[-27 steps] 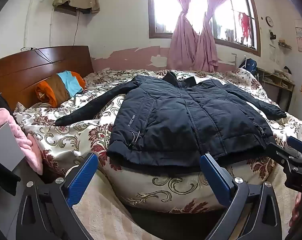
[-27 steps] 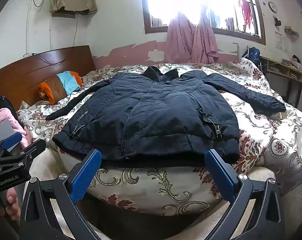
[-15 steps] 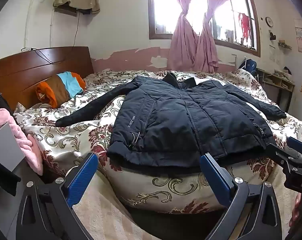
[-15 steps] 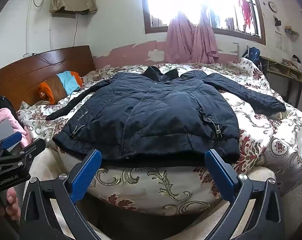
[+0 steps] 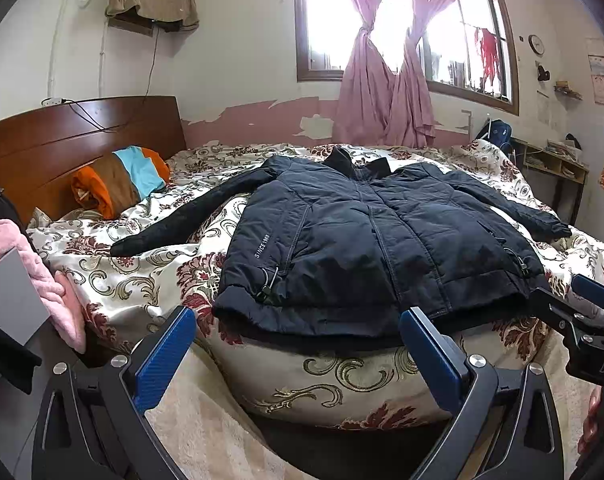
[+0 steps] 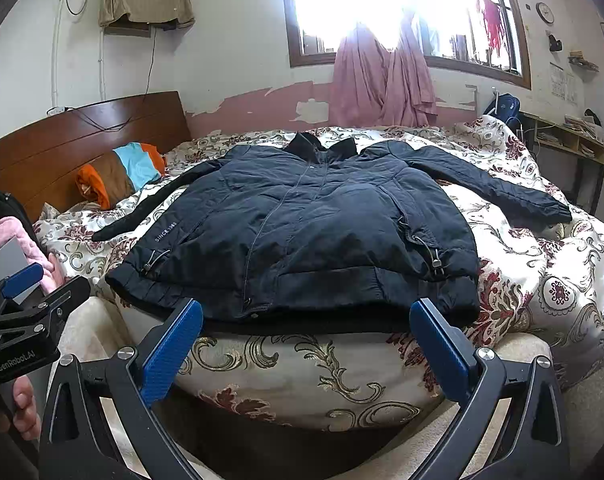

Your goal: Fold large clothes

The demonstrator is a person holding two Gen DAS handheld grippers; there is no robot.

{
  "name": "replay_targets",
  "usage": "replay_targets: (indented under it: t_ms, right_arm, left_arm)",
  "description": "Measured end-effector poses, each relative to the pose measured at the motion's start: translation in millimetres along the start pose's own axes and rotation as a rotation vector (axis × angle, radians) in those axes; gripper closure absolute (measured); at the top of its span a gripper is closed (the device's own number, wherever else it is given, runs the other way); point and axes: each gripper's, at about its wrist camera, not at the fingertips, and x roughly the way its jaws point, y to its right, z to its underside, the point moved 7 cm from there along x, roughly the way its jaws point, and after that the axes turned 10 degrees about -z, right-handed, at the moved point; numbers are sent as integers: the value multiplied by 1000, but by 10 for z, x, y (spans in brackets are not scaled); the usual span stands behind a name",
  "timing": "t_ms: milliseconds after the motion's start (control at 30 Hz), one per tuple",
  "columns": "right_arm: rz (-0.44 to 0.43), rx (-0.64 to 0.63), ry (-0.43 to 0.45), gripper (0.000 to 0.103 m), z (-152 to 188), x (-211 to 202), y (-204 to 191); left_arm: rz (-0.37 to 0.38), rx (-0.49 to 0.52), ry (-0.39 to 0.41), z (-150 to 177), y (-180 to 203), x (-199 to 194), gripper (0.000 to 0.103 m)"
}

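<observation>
A: Nothing has shifted since the earlier frames; we hold both grippers where they were. Bed with floral cream-and-maroon quilt (image 5: 142,280) fills the view, brown wooden headboard (image 5: 62,140) at left.

B: Noted. Dark navy padded jacket (image 5: 374,248) lies flat on the quilt, zipped front up, both sleeves spread outward, hem at the near edge of the bed.

A: Striped orange, brown and blue pillow (image 5: 122,180) near the headboard, apart from the jacket.

B: Left gripper (image 5: 298,344): blue-padded jaws spread wide, empty, short of the hem. Right gripper (image 6: 306,336): likewise released, gripping nothing.
</observation>
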Motion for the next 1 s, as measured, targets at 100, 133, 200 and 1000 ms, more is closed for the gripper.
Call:
replay_targets:
  t_ms: [100, 133, 200, 1000]
  right_arm:
    - [0, 0, 0, 1, 0, 0, -2]
    - [0, 0, 0, 1, 0, 0, -3]
    - [0, 0, 0, 1, 0, 0, -4]
    - [-2, 0, -1, 1, 1, -4, 0]
  left_arm:
    - [3, 0, 1, -2, 4, -2, 0]
    - [4, 1, 2, -9, 8, -5, 0]
    - [3, 1, 2, -20, 2, -15, 0]
    - [2, -1, 8, -13, 4, -24, 0]
